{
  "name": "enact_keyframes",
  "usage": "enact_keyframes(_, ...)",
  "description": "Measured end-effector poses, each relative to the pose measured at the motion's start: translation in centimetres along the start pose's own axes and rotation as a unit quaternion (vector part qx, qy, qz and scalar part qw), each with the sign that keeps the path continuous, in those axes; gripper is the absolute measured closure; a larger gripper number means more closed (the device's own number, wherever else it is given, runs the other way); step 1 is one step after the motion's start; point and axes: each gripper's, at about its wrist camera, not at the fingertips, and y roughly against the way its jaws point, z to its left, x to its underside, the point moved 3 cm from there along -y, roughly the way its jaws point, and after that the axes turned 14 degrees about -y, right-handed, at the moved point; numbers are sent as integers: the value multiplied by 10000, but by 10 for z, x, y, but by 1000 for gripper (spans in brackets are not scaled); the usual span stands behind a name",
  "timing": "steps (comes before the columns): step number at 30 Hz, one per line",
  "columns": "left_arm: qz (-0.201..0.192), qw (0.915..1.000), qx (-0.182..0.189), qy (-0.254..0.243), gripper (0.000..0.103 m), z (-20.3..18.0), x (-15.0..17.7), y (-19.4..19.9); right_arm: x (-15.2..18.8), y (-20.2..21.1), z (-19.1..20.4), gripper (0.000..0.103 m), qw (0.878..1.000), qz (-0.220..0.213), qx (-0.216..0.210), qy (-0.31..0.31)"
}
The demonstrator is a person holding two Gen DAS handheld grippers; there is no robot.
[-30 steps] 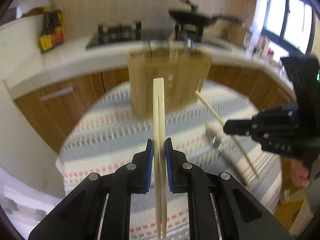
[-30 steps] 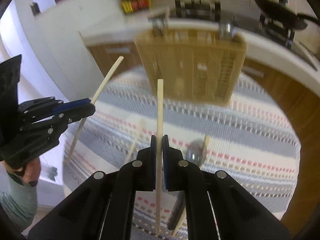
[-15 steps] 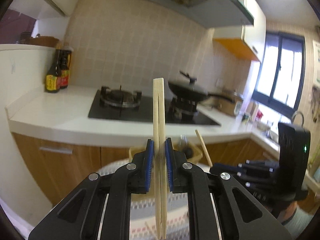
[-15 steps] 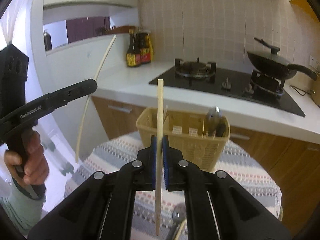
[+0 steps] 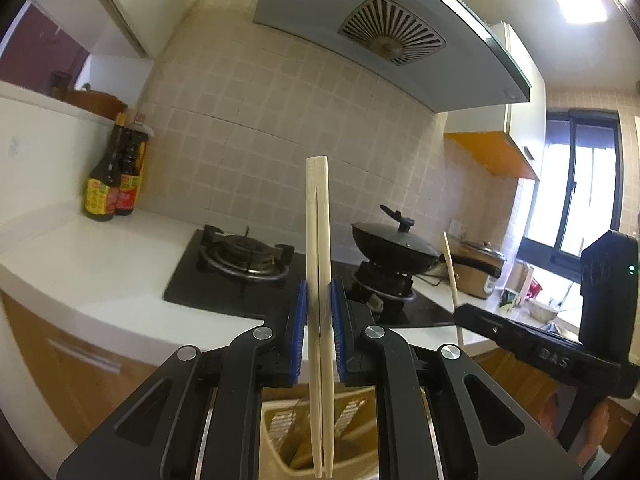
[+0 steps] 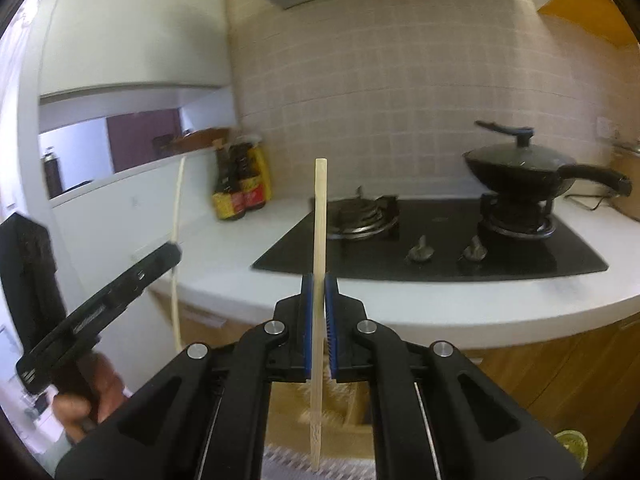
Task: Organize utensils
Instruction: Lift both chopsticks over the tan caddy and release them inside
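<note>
Jaws on both my grippers are narrow, each clamped on wood. Left gripper [image 5: 319, 332] holds a chopstick pair [image 5: 318, 264] upright between the blue pads [image 5: 299, 332]; lower tips hang over the basket [image 5: 280, 436], seemingly just inside its mouth. Right gripper [image 6: 319, 326] pinches a single chopstick [image 6: 320, 240], also near vertical, tip low over the basket rim [image 6: 352, 412] at bottom of view.

Step in hand, as I judge it: drop both loads tip-down into the basket. To do it well I'd keep the sticks vertical, centre each tip over one compartment before lowering, go down until the tips are well below the rim, then open slowly so nothing bounces out. The pair is splayed a little at the bottom, so both tips need to clear the same divider. The two grippers are close together; stagger the drops to avoid a clash. Which compartment sits under each tip I cannot tell, view blurred and cropped.

Writing: "DAS" on the right gripper body [image 5: 552, 360] in the left view; some lettering on the left gripper's side [image 6: 86, 320] in the right view, unreadable. Sauce bottles [image 6: 240, 188] have yellow and red labels, text too small. Hood [image 5: 360, 20] has a sticker, illegible.
</note>
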Motion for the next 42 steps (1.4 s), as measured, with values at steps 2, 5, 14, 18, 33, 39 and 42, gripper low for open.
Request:
enact_keyframes(2,-42,10000,-47,25,92,2,3,-10,-2,-8,-4,99,9997,-171,134,58)
enact_keyframes(5,-71,9999,-119,-42,92,3,9,-21,0,-17,-12,99,9989,-365,282,55)
enact_keyframes(14,40,9997,-184,-168,92,2,39,-42,15,-45,-35,99,9983,-423,375,-138)
enact_keyframes(18,90,9997,-179,-167,92,3,47,-44,26,-47,-34,99,9983,-422,395,-30)
enact_keyframes(33,185,9998,-74,28,70,12,55,4,50,5,-44,97,9997,-48,203,-140)
enact_keyframes(39,323,9993,-9,-196,58,1,56,40,67,33,-54,97,9983,320,240,-431)
enact_keyframes(42,355,9989,-8,-291,44,-8,57,60,79,48,-56,97,9966,563,216,-554)
